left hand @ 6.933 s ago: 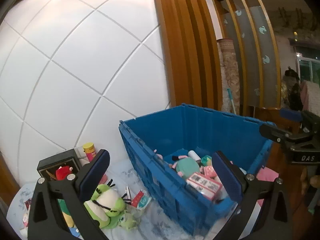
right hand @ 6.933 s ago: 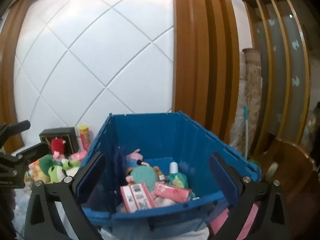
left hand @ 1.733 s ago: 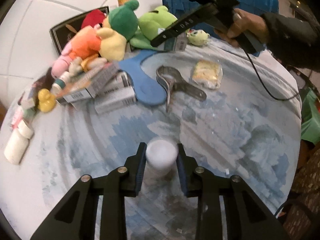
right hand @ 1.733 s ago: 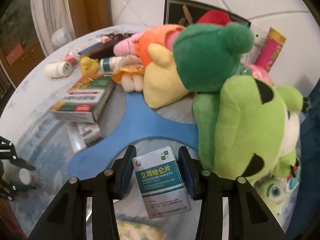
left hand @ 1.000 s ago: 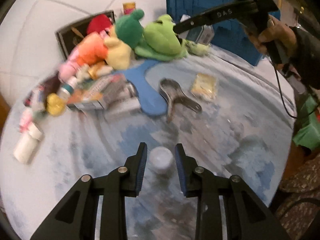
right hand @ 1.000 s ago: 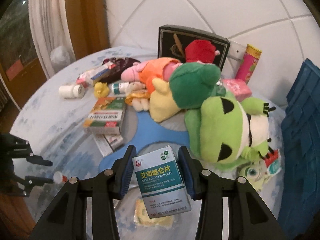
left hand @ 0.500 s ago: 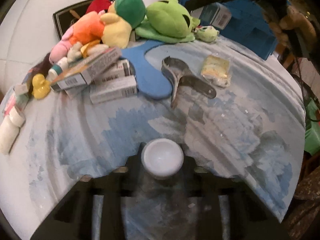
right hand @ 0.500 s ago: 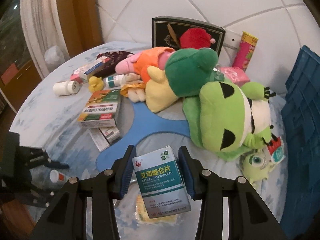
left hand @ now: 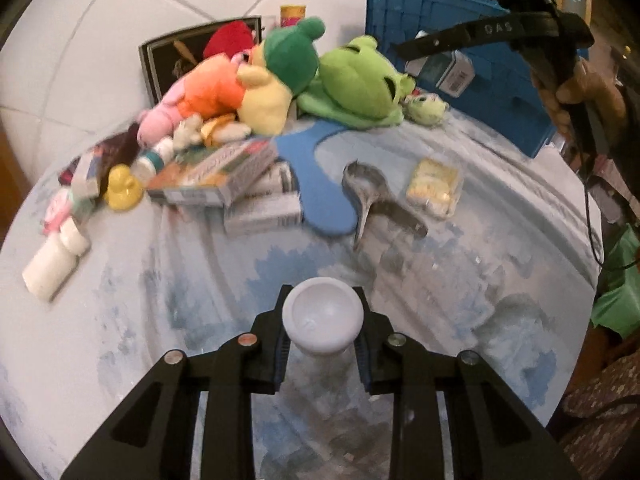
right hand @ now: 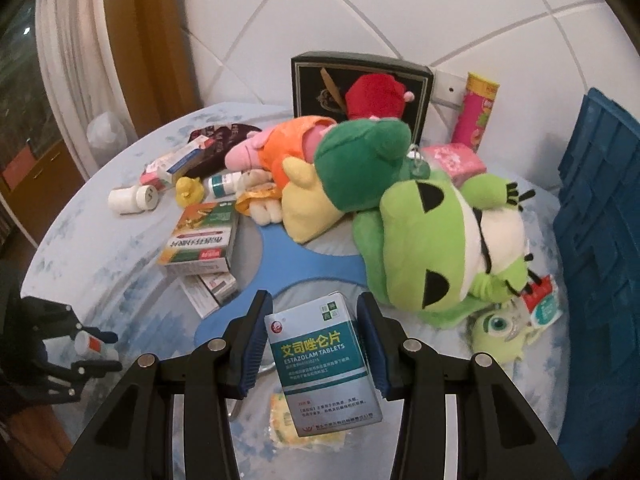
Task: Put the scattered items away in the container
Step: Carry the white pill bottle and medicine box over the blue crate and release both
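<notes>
A small white bottle (left hand: 322,320) is gripped between the jaws of the left gripper (left hand: 322,354), with its round cap turned toward the camera; it is held above the blue-and-white tabletop (left hand: 460,280). A teal and white tablet box (right hand: 323,364) marked "ESTAZOLAM TABLETS" is clamped between the jaws of the right gripper (right hand: 316,344), raised over the tabletop. In the left wrist view this box is seen at 1 o'clock, in front of the wall of the blue container (left hand: 500,92), with the hand (left hand: 576,92) on the handle further right.

On the tabletop, from 10 to 12 o'clock in the left view, a heap of soft toys is found: a light green frog (left hand: 356,76), a green and yellow toy (left hand: 280,80) and a pink and orange one (left hand: 192,96). Just before them lie medicine boxes (left hand: 224,172), a blue flat piece (left hand: 320,184), a grey metal clip (left hand: 376,196) and a yellow snack packet (left hand: 434,192). At 9 o'clock a white bottle (left hand: 54,260) lies on its side, with a yellow duck (left hand: 122,188) near it.
</notes>
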Demonstrator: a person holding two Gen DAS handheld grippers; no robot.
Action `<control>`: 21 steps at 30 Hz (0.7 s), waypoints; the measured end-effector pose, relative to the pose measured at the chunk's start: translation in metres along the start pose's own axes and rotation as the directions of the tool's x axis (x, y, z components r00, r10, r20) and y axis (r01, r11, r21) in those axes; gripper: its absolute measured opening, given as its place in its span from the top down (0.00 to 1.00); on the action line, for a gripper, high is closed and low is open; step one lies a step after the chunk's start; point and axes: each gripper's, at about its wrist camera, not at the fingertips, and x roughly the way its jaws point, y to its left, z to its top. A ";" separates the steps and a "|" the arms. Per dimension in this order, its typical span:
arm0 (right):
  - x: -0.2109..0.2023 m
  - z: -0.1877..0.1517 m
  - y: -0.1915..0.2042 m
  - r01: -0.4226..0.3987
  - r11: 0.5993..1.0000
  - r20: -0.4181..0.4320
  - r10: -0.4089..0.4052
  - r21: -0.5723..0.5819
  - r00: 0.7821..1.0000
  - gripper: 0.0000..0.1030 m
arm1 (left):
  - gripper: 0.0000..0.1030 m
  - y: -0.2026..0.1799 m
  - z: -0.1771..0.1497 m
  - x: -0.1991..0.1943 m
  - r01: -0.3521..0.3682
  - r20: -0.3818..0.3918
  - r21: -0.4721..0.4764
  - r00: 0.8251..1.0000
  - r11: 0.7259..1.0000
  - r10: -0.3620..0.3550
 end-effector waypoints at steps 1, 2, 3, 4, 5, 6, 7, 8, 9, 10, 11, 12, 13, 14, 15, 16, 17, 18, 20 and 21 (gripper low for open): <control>-0.004 0.001 -0.001 0.001 1.000 0.006 -0.001 0.000 1.000 0.58 | 0.74 -0.003 0.007 -0.003 0.001 0.013 0.010 1.000 1.000 -0.001; -0.009 0.002 -0.001 0.004 1.000 0.014 -0.004 0.000 1.000 0.58 | 0.74 -0.007 0.013 -0.005 0.002 0.025 0.021 1.000 1.000 -0.003; -0.013 0.003 -0.002 0.006 1.000 0.021 -0.006 0.000 1.000 0.58 | 0.74 -0.010 0.020 -0.008 0.003 0.038 0.031 0.999 1.000 -0.004; -0.019 0.004 -0.004 0.010 1.000 0.031 -0.010 0.002 0.999 0.58 | 0.74 -0.013 0.027 -0.011 0.004 0.050 0.042 0.999 0.999 -0.006; -0.025 0.005 -0.006 0.016 1.000 0.042 -0.016 0.006 0.999 0.58 | 0.74 -0.016 0.034 -0.013 0.005 0.063 0.052 0.998 0.999 -0.008; -0.032 0.006 -0.008 0.021 1.000 0.054 -0.021 0.010 0.998 0.58 | 0.74 -0.020 0.041 -0.016 0.008 0.078 0.064 0.997 0.998 -0.013; -0.039 0.008 -0.011 0.026 1.000 0.066 -0.027 0.015 0.997 0.58 | 0.74 -0.024 0.049 -0.019 0.013 0.093 0.077 0.995 0.997 -0.020; -0.044 0.009 -0.013 0.031 0.999 0.075 -0.032 0.018 0.997 0.58 | 0.74 -0.028 0.058 -0.022 0.016 0.109 0.091 0.994 0.996 -0.026; -0.052 0.010 -0.016 0.040 0.999 0.089 -0.042 0.022 0.995 0.58 | 0.74 -0.033 0.066 -0.025 0.018 0.125 0.105 0.992 0.994 -0.032; -0.060 0.011 -0.019 0.051 0.998 0.104 -0.054 0.028 0.993 0.58 | 0.74 -0.038 0.076 -0.029 0.025 0.144 0.118 0.989 0.993 -0.042; -0.069 0.013 -0.022 0.062 0.998 0.119 -0.066 0.033 0.991 0.58 | 0.74 -0.043 0.087 -0.032 0.032 0.165 0.132 0.985 0.991 -0.054; -0.078 0.014 -0.024 0.074 0.997 0.134 -0.078 0.037 0.988 0.58 | 0.74 -0.048 0.098 -0.035 0.039 0.185 0.145 0.981 0.989 -0.066; -0.089 0.016 -0.028 0.090 0.995 0.151 -0.096 0.043 0.984 0.58 | 0.74 -0.053 0.108 -0.038 0.041 0.201 0.158 0.977 0.987 -0.073; -0.100 0.017 -0.031 0.109 0.993 0.169 -0.116 0.049 0.979 0.58 | 0.74 -0.059 0.118 -0.041 0.046 0.217 0.170 0.973 0.984 -0.083; -0.110 0.019 -0.035 0.124 0.991 0.184 -0.132 0.056 0.974 0.58 | 0.74 -0.065 0.129 -0.043 0.052 0.232 0.183 0.968 0.982 -0.095; -0.119 0.020 -0.039 0.137 0.989 0.197 -0.147 0.063 0.969 0.58 | 0.74 -0.073 0.144 -0.047 0.059 0.254 0.202 0.961 0.978 -0.110; -0.132 0.022 -0.045 0.157 0.985 0.216 -0.170 0.076 0.961 0.58 | 0.74 -0.082 0.157 -0.051 0.063 0.274 0.223 0.954 0.973 -0.124; -0.143 0.022 -0.050 0.174 0.981 0.232 -0.191 0.090 0.954 0.58 | 0.74 -0.090 0.170 -0.054 0.064 0.292 0.244 0.947 0.968 -0.136; -0.165 0.022 -0.065 0.201 0.972 0.256 -0.227 0.125 0.939 0.58 | 0.74 -0.109 0.196 -0.064 0.073 0.329 0.282 0.929 0.957 -0.168; -0.177 0.022 -0.073 0.215 0.966 0.268 -0.247 0.141 0.931 0.58 | 0.74 -0.120 0.209 -0.068 0.076 0.347 0.303 0.919 0.950 -0.185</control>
